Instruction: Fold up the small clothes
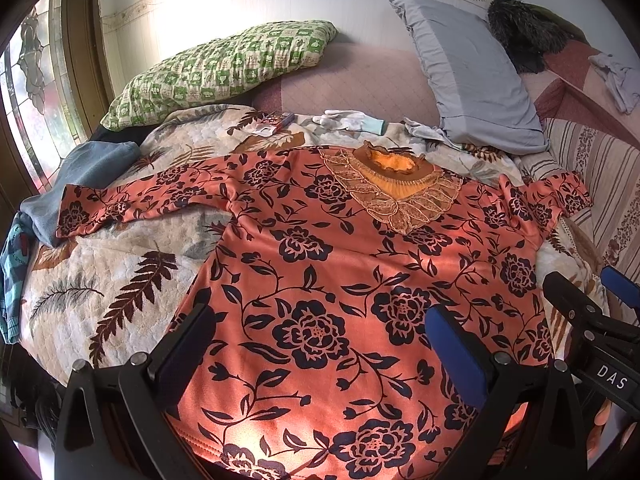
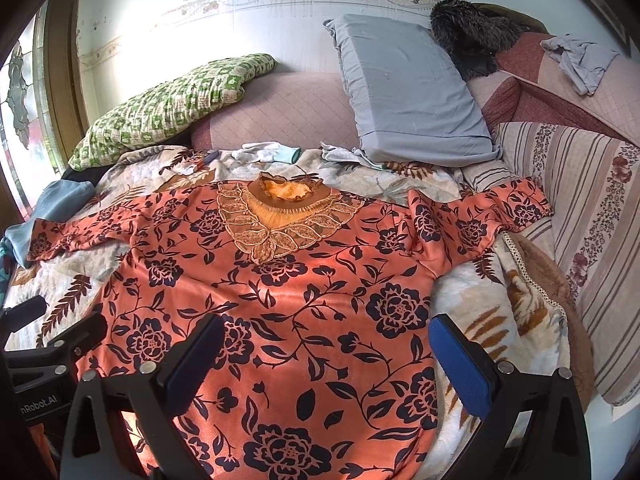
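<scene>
An orange top with dark flower print [image 1: 320,264] lies spread flat on the bed, front up, lace collar [image 1: 396,188] at the far side, both sleeves out to the sides. It also shows in the right wrist view [image 2: 280,280]. My left gripper [image 1: 320,344] is open and empty, hovering over the lower left part of the top near its hem. My right gripper [image 2: 328,356] is open and empty over the lower right part of the top. The right gripper shows at the right edge of the left wrist view [image 1: 592,312].
The top lies on a leaf-print blanket [image 1: 100,280]. A green checked pillow [image 1: 216,68], a grey pillow [image 1: 476,76], white gloves [image 1: 348,120], a small box [image 1: 276,120] and blue clothes [image 1: 84,176] lie around. A striped cover [image 2: 580,220] is on the right.
</scene>
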Demonstrator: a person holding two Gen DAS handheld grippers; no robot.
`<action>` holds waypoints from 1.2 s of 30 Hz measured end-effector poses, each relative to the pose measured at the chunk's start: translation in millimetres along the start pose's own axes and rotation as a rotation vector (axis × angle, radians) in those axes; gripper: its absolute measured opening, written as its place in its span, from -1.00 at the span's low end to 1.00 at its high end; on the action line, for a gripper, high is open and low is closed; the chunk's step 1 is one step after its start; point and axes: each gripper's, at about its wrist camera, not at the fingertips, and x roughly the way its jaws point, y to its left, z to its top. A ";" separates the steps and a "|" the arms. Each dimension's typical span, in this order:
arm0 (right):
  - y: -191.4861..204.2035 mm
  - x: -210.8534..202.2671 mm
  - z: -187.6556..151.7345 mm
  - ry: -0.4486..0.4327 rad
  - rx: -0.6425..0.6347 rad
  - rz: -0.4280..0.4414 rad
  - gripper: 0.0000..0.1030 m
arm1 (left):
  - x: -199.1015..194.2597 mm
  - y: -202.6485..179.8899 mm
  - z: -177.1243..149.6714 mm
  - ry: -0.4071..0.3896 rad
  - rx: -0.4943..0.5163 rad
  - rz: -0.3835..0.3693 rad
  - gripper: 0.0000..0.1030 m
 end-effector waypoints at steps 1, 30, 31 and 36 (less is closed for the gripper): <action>-0.1 0.1 -0.1 0.000 0.000 0.000 1.00 | 0.1 -0.2 -0.1 0.000 0.000 0.000 1.00; -101.5 53.3 4.1 0.071 0.170 -0.013 1.00 | 48.0 1.8 -9.8 0.144 -0.004 -0.001 1.00; -117.9 58.2 7.2 0.070 0.205 -0.025 1.00 | 51.6 3.1 -9.5 0.152 -0.008 0.003 1.00; -206.1 96.1 27.0 0.074 0.331 -0.070 1.00 | 68.8 11.6 -7.0 0.170 -0.020 0.022 1.00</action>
